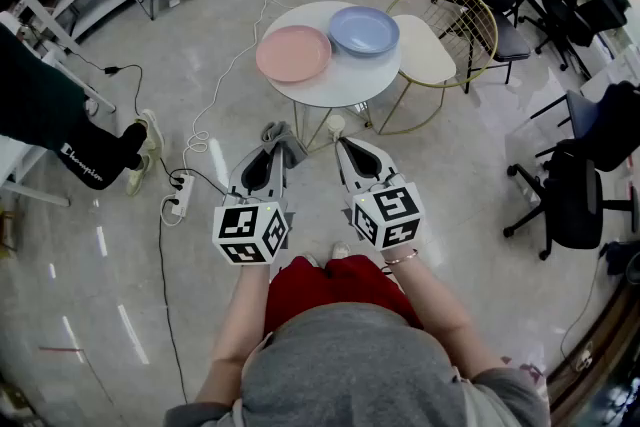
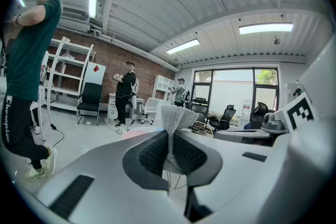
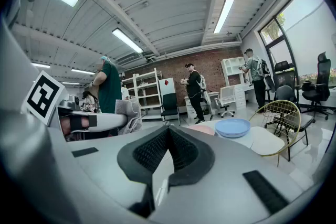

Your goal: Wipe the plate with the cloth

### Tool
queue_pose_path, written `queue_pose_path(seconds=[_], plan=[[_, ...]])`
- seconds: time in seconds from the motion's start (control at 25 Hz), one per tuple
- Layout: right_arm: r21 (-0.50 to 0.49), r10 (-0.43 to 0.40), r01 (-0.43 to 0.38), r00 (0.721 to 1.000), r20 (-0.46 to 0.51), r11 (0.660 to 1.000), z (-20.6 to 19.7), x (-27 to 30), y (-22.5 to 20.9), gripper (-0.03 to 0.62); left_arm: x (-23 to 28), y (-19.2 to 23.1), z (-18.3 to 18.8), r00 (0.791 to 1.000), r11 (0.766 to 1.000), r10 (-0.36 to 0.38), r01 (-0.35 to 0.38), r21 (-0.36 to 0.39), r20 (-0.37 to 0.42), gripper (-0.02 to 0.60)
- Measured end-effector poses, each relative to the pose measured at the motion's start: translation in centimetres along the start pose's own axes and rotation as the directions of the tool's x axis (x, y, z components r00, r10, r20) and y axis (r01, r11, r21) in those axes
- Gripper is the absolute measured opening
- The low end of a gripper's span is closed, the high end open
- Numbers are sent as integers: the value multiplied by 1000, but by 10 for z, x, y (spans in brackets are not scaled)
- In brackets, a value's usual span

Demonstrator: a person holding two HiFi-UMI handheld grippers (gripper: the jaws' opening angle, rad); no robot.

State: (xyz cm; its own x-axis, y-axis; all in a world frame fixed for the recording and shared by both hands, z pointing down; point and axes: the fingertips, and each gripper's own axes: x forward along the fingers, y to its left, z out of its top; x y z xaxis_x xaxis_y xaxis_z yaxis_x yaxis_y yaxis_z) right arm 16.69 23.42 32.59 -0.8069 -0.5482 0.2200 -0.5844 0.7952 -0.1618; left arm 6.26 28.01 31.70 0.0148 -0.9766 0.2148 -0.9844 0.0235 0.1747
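A pink plate [image 1: 293,53] and a blue plate [image 1: 364,29] lie side by side on a round white table [image 1: 330,87] ahead of me. My left gripper [image 1: 279,137] is held short of the table's near edge, shut on a grey knitted cloth [image 1: 286,134]. The cloth [image 2: 176,122] sticks up from between the jaws in the left gripper view. Beside it my right gripper [image 1: 339,133] is shut with nothing in it. The right gripper view shows its closed jaws [image 3: 168,132], the blue plate [image 3: 233,127], the pink plate [image 3: 202,129] and the cloth [image 3: 129,115] at left.
A gold wire chair [image 1: 440,45] with a white seat stands right of the table. Black office chairs [image 1: 575,180] fill the right side. A power strip [image 1: 181,195] and cables lie on the floor at left, near a standing person's legs [image 1: 95,150]. Other people stand further back.
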Motion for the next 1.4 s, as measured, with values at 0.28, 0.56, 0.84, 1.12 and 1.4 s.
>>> queue_pose_path(seconds=[0.28, 0.56, 0.84, 1.12, 1.4], plan=[[24, 22, -23, 999, 24, 999, 5, 0, -15, 28, 10, -6, 2, 1000, 1000, 1, -1, 8, 4, 34], [47, 38, -40, 998, 41, 998, 9, 4, -34, 29, 22, -5, 10, 999, 1000, 29, -29, 12, 31, 32], [72, 22, -26, 999, 49, 997, 15, 5, -56, 29, 31, -2, 18, 997, 998, 62, -62, 17, 35, 33], [92, 18, -22, 999, 51, 995, 20, 29, -66, 29, 56, 13, 20, 998, 998, 67, -68, 19, 17, 33], [106, -22, 16, 998, 52, 994, 29, 79, -87, 29, 111, 48, 26, 999, 999, 39, -39, 19, 3, 33]])
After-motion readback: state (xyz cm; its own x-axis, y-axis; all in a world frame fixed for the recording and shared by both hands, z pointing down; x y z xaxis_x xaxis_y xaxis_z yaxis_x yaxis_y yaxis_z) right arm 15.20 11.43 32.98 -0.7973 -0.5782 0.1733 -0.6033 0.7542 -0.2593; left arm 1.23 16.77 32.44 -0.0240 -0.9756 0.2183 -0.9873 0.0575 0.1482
